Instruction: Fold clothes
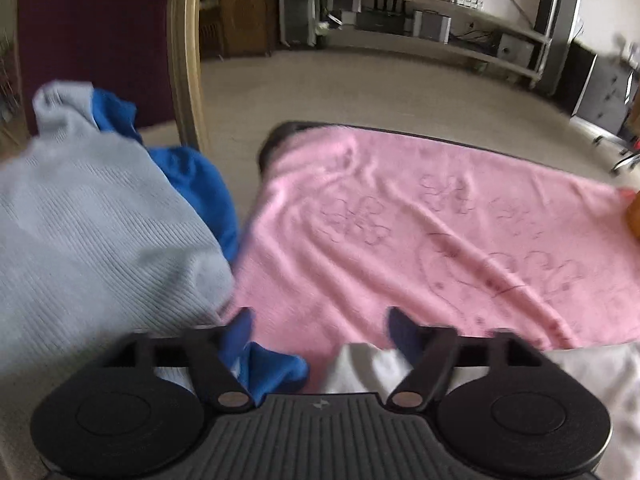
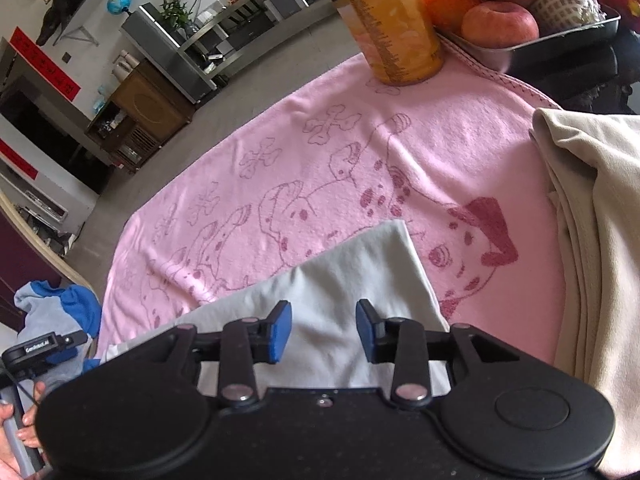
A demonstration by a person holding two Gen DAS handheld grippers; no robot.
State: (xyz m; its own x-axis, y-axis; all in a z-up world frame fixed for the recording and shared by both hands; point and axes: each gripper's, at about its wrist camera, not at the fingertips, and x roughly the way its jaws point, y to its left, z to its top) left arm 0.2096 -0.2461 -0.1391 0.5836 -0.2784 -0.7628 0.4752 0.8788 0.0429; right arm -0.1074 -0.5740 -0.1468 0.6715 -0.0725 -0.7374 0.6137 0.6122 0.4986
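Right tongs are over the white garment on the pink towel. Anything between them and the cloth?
Nothing visible. The right tongs hang open directly above the white garment, which lies on the pink towel. The juice bottle and the beige folded pile sit off to the far side and right.

Pink towel [image 2: 460,148] over the table, bearing juice bottle [image 2: 390,28], fruit tray [image 2: 560,38], clothes.

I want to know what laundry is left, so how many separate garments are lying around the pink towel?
3, possibly more hidden. A grey-and-blue garment lies left of the pink towel; a white garment lies on the towel's near edge under the right tool; a cream garment lies on its right.
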